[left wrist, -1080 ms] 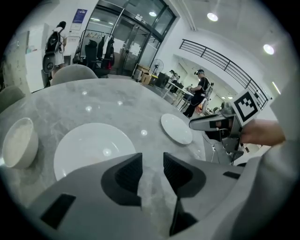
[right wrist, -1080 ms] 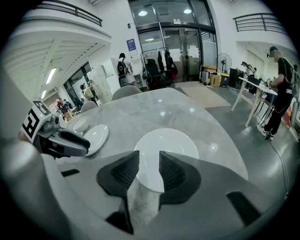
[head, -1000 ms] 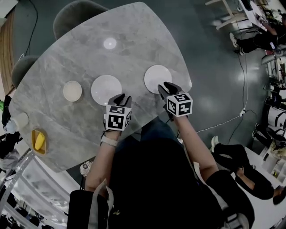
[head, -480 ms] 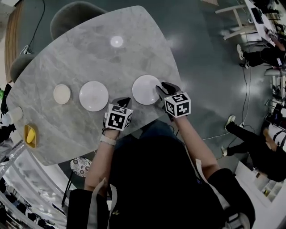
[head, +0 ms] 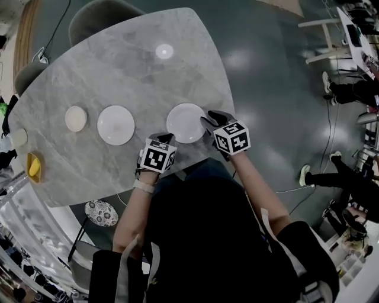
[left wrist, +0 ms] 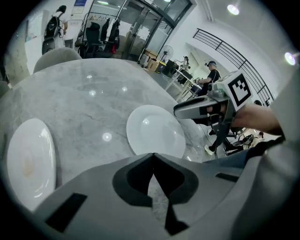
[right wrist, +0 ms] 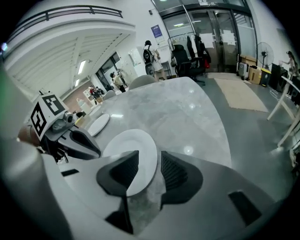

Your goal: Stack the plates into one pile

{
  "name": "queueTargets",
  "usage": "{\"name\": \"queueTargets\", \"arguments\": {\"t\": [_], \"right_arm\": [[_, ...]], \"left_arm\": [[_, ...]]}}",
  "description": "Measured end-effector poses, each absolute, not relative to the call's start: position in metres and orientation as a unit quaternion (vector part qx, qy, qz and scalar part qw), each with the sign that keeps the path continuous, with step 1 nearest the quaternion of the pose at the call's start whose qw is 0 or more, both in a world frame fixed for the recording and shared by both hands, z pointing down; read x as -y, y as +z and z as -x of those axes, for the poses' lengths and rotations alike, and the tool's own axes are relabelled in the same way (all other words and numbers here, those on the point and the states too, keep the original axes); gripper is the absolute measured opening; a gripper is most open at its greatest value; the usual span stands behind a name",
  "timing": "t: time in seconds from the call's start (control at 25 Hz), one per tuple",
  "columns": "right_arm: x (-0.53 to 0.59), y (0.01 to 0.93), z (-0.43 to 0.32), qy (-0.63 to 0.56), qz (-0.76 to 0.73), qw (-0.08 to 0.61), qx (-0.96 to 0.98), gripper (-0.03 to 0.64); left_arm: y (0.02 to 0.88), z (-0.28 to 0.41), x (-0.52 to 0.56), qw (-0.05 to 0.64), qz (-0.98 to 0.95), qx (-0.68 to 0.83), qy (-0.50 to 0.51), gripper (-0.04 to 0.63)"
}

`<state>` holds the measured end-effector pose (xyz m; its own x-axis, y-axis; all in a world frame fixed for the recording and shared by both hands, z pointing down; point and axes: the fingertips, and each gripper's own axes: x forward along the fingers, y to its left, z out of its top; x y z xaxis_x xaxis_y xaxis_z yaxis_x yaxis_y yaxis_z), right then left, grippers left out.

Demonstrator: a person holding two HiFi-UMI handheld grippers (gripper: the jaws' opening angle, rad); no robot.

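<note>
Left hand-held gripper (head: 164,137) closed; right hand-held gripper (head: 208,118), jaws just opening wider, straddles the rim of one plate (head: 184,123)

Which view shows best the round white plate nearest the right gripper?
The left gripper view: the round white plate appears large and almost whole. The head view shows it small, from above; the right gripper view shows only part of it.

Grey marble tabletop (head: 136,71), ceiling-light glare (head: 164,51) on it. Grey chair (head: 98,18) at the far edge, second chair (head: 26,74) at the left corner. Yellow object (head: 34,167) at the left rim, can't ID. Patterned round stool (head: 100,213) below the near edge. White desk (head: 331,35) and seated person (head: 349,92) off right. Floor fan (right wrist: 262,49) near glass doors (right wrist: 206,23).
</note>
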<state>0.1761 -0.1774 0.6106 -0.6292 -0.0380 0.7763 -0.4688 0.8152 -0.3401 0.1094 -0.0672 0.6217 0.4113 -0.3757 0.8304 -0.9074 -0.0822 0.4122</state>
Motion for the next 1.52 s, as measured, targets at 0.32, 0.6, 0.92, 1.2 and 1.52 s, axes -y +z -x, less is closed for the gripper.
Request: {"name": "queueTargets", "arguments": {"t": [0.32, 0.6, 0.92, 1.2, 1.52], "right_arm": [[0.171, 0.618, -0.168, 0.274, -0.086, 0.411, 0.865, 0.172], [0.166, 0.62, -0.156, 0.291, -0.058, 0.395, 0.869, 0.175], [0.139, 0.623, -0.139, 0.298, 0.024, 0.41, 0.862, 0.168], [0.133, 0.622, -0.131, 0.312, 0.034, 0.403, 0.86, 0.106], [0.11, 0.607, -0.106, 0.36, 0.048, 0.372, 0.854, 0.056]], "left_arm": [[0.631, -0.115, 0.067, 0.491, -0.661, 0.491, 0.284, 0.009], [0.642, -0.116, 0.062, 0.497, -0.65, 0.499, 0.286, 0.009], [0.641, -0.114, 0.067, 0.501, -0.648, 0.51, 0.263, 0.009], [0.642, -0.104, 0.06, 0.504, -0.641, 0.522, 0.249, 0.009], [0.644, -0.085, 0.041, 0.501, -0.633, 0.538, 0.243, 0.009]]}}
